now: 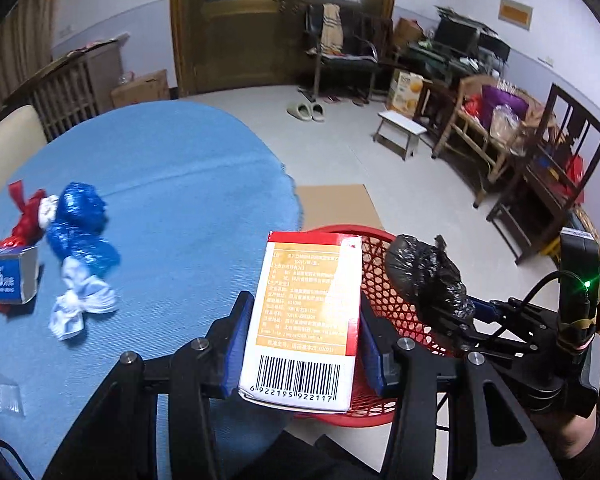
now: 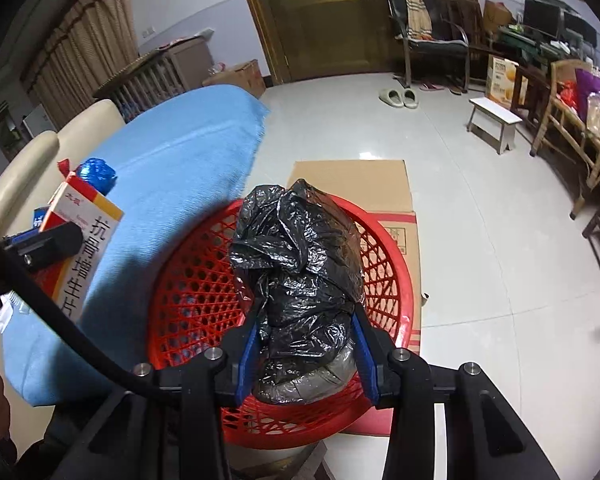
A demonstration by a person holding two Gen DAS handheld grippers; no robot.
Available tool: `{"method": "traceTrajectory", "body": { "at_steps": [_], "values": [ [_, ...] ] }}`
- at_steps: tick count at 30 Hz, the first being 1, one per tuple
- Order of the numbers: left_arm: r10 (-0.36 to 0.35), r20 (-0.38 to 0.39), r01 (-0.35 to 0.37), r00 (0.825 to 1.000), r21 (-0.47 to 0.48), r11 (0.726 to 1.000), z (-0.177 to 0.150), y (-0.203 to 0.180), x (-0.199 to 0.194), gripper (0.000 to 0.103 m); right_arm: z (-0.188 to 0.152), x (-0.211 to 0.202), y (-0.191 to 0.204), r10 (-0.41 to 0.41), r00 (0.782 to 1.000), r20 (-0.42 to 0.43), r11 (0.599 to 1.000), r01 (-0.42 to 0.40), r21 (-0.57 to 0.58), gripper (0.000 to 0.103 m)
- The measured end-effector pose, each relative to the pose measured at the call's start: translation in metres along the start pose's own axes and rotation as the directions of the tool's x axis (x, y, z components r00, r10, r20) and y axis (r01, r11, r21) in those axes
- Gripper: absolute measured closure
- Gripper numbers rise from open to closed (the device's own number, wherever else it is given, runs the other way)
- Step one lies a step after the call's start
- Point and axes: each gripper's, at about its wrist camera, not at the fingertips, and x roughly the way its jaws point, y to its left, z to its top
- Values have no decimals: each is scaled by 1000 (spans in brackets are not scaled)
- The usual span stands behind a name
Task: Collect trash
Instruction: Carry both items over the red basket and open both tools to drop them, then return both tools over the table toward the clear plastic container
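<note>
Black plastic bag (image 2: 296, 276) pinched between right gripper (image 2: 306, 354) jaws, red basket (image 2: 388, 280) beneath.
Medicine box (image 1: 304, 320) clamped between left gripper (image 1: 300, 344) jaws.

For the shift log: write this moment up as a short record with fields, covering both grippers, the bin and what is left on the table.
left gripper: shut on the medicine box, held beside the basket
right gripper: shut on the black bag, held over the basket
red basket: on flattened cardboard on the floor, beside the table
blue tablecloth: carries a blue wrapper bundle, red wrapper and small blue carton
contents of basket: cannot tell, the bag hides much of it
</note>
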Motion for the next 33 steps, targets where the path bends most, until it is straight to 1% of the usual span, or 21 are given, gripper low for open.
{"method": "traceTrajectory", "body": {
  "at_steps": [2,3,4,5,11,19,21,22,23,28,33],
  "values": [
    [-2,-15,2,1000,14,1000,2,-7,6,52,0,4,-5,-1,1000,-17,1000,2,10,55],
    [-2,-22,2,1000,18,1000,3,-9,9,52,-1,8,-7,-4,1000,-31,1000,5,15,52],
    [-2,-31,3,1000,21,1000,4,-11,12,52,-1,11,-8,-4,999,-47,1000,5,20,42],
    [-5,-39,6,999,25,1000,4,-14,15,52,-2,12,-9,-4,999,-52,1000,5,24,39],
    [-8,-69,11,998,44,999,2,-23,24,52,-2,-1,-15,-6,1000,-1,999,6,48,39],
    [-15,-101,20,995,53,998,2,-32,38,51,13,-43,-23,-15,994,112,996,4,93,39],
    [-30,-111,35,993,49,998,2,-34,41,44,16,-52,-23,-18,991,135,995,5,96,39],
    [-28,-118,34,993,49,998,2,-35,43,34,18,-57,-23,-19,989,145,995,5,96,39],
    [-18,-120,24,993,50,998,2,-36,45,31,19,-59,-23,-20,988,152,995,6,95,39],
    [-3,-116,9,993,51,999,2,-32,44,31,20,-68,-22,-27,985,169,995,11,94,39],
    [2,-88,-1,996,13,1000,1,-14,30,31,23,-68,-16,-23,986,168,997,9,83,39]
  ]
}}
